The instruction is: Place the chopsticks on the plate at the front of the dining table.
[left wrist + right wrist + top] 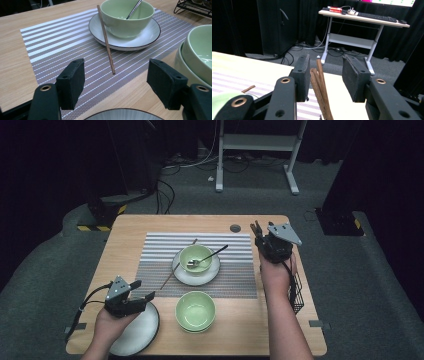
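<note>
My right gripper (pixel 262 239) hovers over the table's far right corner, and its own view (pixel 325 65) has several brown chopsticks (pixel 319 85) standing upright between the jaws. They lean near the left pad, with a clear gap to the right pad; what holds them up is hidden. The chopsticks (pixel 257 227) poke up beside that gripper. My left gripper (pixel 143 290) is open and empty above a grey plate (pixel 142 332) at the front left. It points at a single chopstick (pixel 106 40) lying on the striped placemat (pixel 57 42).
A green bowl (pixel 196 256) with a metal spoon (pixel 212 254) sits on a white plate (pixel 197 275) mid-mat. Stacked green bowls (pixel 195 311) stand at the front centre. A black wire basket (pixel 297 295) hangs at the table's right edge. A white desk stands beyond the table.
</note>
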Available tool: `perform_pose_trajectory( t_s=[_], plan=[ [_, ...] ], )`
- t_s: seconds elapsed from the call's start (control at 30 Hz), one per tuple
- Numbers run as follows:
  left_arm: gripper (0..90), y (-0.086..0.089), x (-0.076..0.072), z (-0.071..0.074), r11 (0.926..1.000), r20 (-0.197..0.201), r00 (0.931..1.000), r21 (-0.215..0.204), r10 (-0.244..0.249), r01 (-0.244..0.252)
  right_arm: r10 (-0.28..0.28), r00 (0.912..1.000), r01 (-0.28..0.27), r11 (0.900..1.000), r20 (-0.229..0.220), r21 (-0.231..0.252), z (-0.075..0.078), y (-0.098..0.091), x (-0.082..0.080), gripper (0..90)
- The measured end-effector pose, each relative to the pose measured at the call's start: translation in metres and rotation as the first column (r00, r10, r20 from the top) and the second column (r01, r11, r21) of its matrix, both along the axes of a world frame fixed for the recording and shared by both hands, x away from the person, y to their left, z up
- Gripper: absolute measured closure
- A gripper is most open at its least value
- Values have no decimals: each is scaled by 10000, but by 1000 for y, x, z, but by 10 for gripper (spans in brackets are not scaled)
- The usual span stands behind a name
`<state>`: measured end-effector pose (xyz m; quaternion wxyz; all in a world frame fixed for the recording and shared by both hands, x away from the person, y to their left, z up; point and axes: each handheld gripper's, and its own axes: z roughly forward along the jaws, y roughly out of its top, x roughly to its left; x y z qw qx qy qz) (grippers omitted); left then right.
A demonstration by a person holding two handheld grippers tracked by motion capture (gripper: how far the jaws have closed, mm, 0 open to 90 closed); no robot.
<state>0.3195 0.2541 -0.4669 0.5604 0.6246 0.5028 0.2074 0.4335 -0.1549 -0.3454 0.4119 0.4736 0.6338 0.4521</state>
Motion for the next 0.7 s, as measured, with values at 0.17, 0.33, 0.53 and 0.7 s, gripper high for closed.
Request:
perform_pose_trajectory(
  t_s=[0.17, 0.33, 0.53, 0.7],
  plan=[
    [307, -1, 1, -1, 10000, 14, 10000, -52, 74, -74, -110, 9996, 110, 9999, -279, -29, -5, -2, 10, 625],
    [307, -1, 1, -2, 10000, -18, 10000, 29, 56, -56, -117, 9985, 113, 9999, -534, -82, -11, -1, 16, 646],
    [308, 4, 2, -2, 9998, -115, 9999, -177, 115, -117, -178, 9976, 163, 9996, -676, -222, -16, 3, 21, 679],
    [308, 5, 1, 0, 9998, -20, 9999, -156, 103, -103, -240, 9964, 221, 9995, -819, -237, -20, 5, 24, 687]
  ],
)
